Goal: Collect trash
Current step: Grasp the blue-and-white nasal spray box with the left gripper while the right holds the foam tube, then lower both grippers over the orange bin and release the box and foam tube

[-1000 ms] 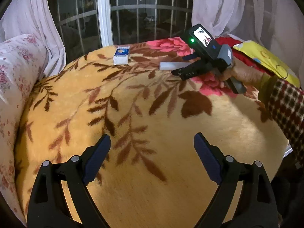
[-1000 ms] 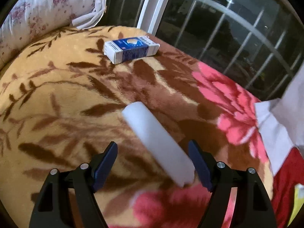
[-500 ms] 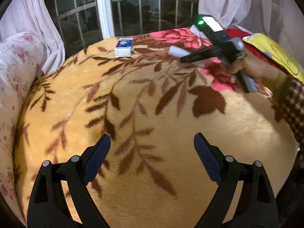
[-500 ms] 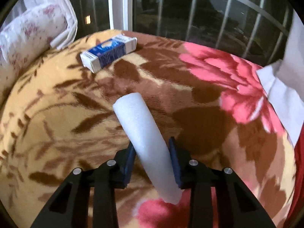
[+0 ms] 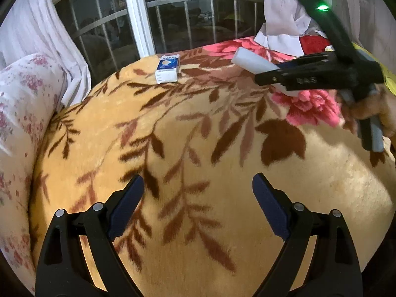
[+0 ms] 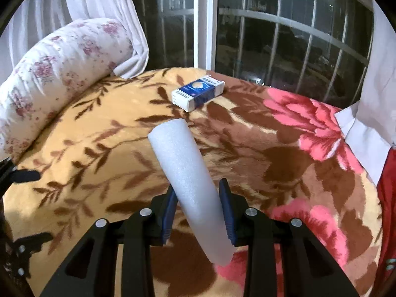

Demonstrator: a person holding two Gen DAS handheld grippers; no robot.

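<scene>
A big soft blanket (image 6: 104, 148) covers the bed. It is yellow with brown leaves and pink flowers.

The right gripper (image 6: 198, 210) has its two blue pads pressed tight on a white foam tube (image 6: 188, 178). The tube is long and round. It sticks out past the pads on both sides, and its far end points toward a small box (image 6: 198, 93). The tube is lifted up off the blanket. In the left wrist view the foam tube (image 5: 252, 61) shows as a white end poking out of the black right gripper (image 5: 269, 75), above a pink flower on the blanket (image 5: 173, 128). A hand (image 5: 371, 109) holds that gripper by its handle. A green light glows on top of it. There are letters on the side of the black gripper, but they are too blurry to read for sure.

The small box (image 5: 167, 68) lies flat on the blanket, near the window (image 5: 188, 14). It is blue and white with a round yellow picture on it. There is tiny writing on it, too small to read. It is beyond the tube's far end, not touching it.

The left gripper (image 5: 198, 203) hangs over the blanket. Its jaws are wide apart with nothing between them.

A white pillow (image 6: 57, 66) with little pink flowers lies at the blanket's left edge. White curtains (image 5: 37, 32) hang by the window. The window has bars, and it is dark outside.
</scene>
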